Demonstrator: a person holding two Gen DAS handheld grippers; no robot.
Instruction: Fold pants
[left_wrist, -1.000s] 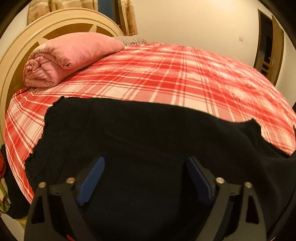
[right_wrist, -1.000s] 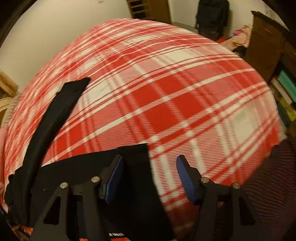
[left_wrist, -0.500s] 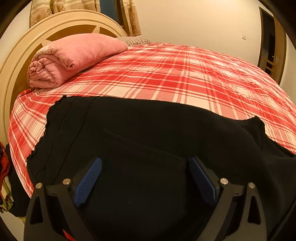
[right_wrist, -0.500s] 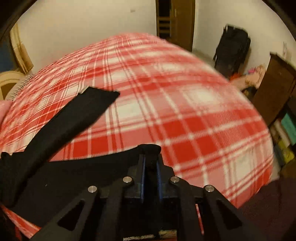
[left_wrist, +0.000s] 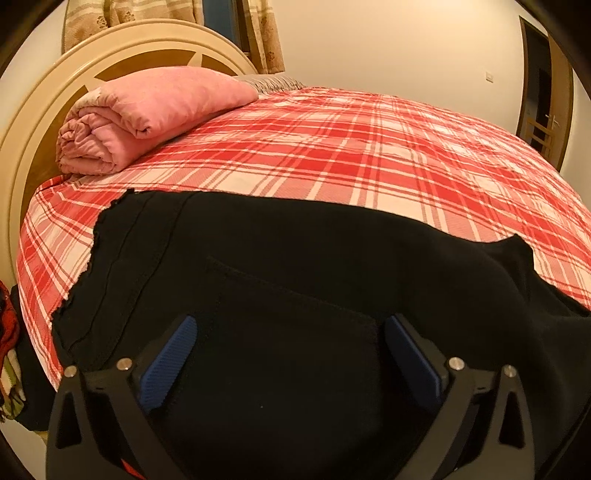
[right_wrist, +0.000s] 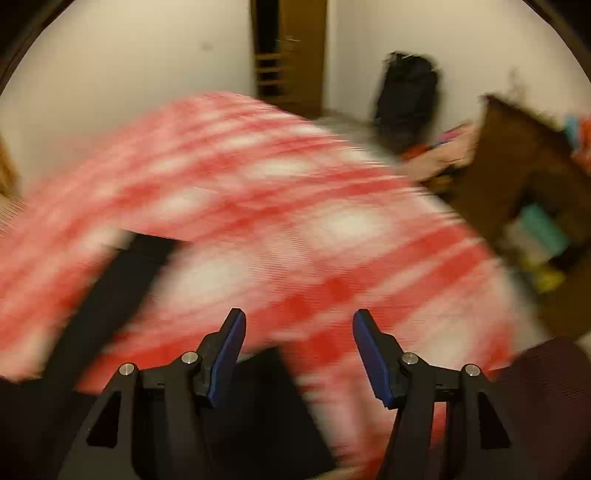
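Observation:
Black pants (left_wrist: 280, 266) lie spread on the red plaid bed (left_wrist: 369, 155). In the left wrist view their waistband end is at the left and the cloth fills the lower frame. My left gripper (left_wrist: 291, 354) is open and hovers over the seat of the pants, holding nothing. In the blurred right wrist view, one pant leg (right_wrist: 110, 291) runs up to the left and another leg end (right_wrist: 266, 398) lies under the fingers. My right gripper (right_wrist: 299, 350) is open and empty above that leg end.
A rolled pink blanket (left_wrist: 147, 118) lies against the cream headboard (left_wrist: 44, 122). A doorway (left_wrist: 543, 114) is at the far right. The right wrist view shows a brown cabinet (right_wrist: 528, 206), a black bag (right_wrist: 406, 92) and a door (right_wrist: 288, 55) beyond the bed's foot.
My right gripper shut on the pant leg end half a second ago and has now opened, let it go and swung upward fast. My left gripper stayed open and barely moved.

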